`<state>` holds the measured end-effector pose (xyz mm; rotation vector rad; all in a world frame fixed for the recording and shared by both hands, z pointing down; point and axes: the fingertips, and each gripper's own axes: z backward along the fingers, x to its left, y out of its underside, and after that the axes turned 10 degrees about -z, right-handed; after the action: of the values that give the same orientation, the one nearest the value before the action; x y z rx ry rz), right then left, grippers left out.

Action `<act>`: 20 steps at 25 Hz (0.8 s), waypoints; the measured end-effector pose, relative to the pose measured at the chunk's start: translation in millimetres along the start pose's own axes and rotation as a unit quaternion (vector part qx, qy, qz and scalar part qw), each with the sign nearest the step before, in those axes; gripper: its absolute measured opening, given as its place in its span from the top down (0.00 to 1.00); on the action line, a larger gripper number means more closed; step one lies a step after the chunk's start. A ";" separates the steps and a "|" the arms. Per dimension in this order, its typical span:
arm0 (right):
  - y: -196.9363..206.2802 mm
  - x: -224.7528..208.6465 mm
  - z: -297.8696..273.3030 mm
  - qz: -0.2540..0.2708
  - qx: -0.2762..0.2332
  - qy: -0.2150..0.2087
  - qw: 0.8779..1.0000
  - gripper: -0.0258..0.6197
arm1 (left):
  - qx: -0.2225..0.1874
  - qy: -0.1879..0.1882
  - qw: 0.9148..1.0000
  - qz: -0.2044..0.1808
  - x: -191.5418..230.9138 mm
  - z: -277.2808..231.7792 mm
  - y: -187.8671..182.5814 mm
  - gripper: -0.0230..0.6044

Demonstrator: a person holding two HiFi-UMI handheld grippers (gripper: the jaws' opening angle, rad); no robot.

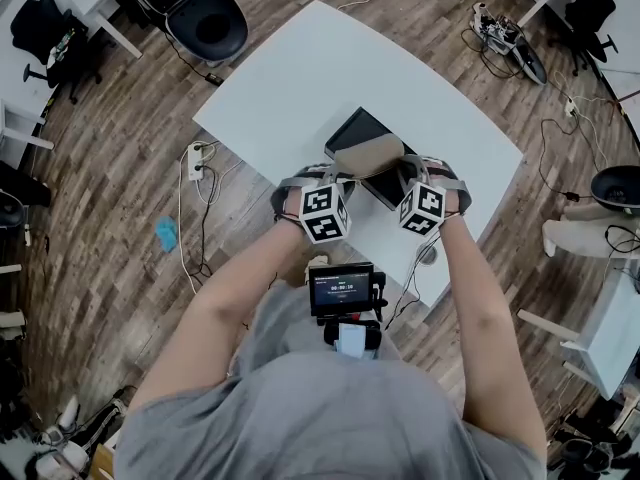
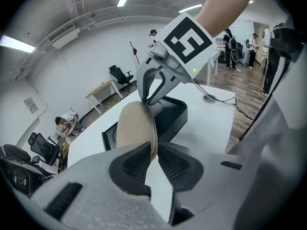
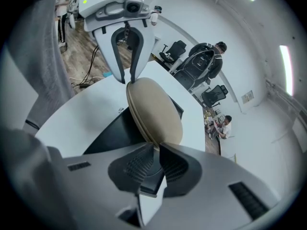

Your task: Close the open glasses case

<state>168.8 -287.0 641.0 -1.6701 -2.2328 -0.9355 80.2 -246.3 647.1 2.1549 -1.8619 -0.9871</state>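
Observation:
A tan oval glasses case [image 1: 368,154] is held edge-up between my two grippers, just above a black tray [image 1: 357,128] on the white table [image 1: 320,68]. Its two halves lie together with only a thin seam showing. My left gripper [image 2: 154,150] is shut on the near end of the case [image 2: 135,126]. My right gripper [image 3: 157,150] is shut on the opposite end of the case [image 3: 154,110]. In the head view the left gripper [image 1: 335,171] and the right gripper [image 1: 408,173] face each other across the case.
The black tray [image 3: 108,138] lies open under the case. A cable hole [image 1: 427,254] sits near the table's front right edge, with cables [image 1: 200,198] on the wooden floor to the left. Office chairs [image 1: 205,18] and people stand around the room.

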 end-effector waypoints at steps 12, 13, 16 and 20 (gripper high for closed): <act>-22.9 -14.3 80.5 -0.323 -0.157 0.029 0.933 0.88 | 0.007 0.015 1.000 0.021 -3.9 -3.1 2.0 0.87; -22.2 -11.1 86.6 -0.355 -0.172 0.026 0.919 0.88 | 0.007 0.019 0.999 0.025 -5.2 -3.5 1.8 0.87; -21.1 -2.2 104.9 -0.440 -0.211 0.016 0.873 0.88 | 0.011 0.020 1.000 0.021 -7.8 -3.9 1.6 0.87; -19.1 14.6 127.7 -0.504 -0.254 -0.001 0.825 0.88 | -0.002 0.004 1.000 0.015 -7.9 3.4 -8.7 0.87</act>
<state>172.6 -203.1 541.9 -0.4102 -3.0469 -1.8503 85.4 -236.0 643.2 2.1190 -1.8818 -0.9723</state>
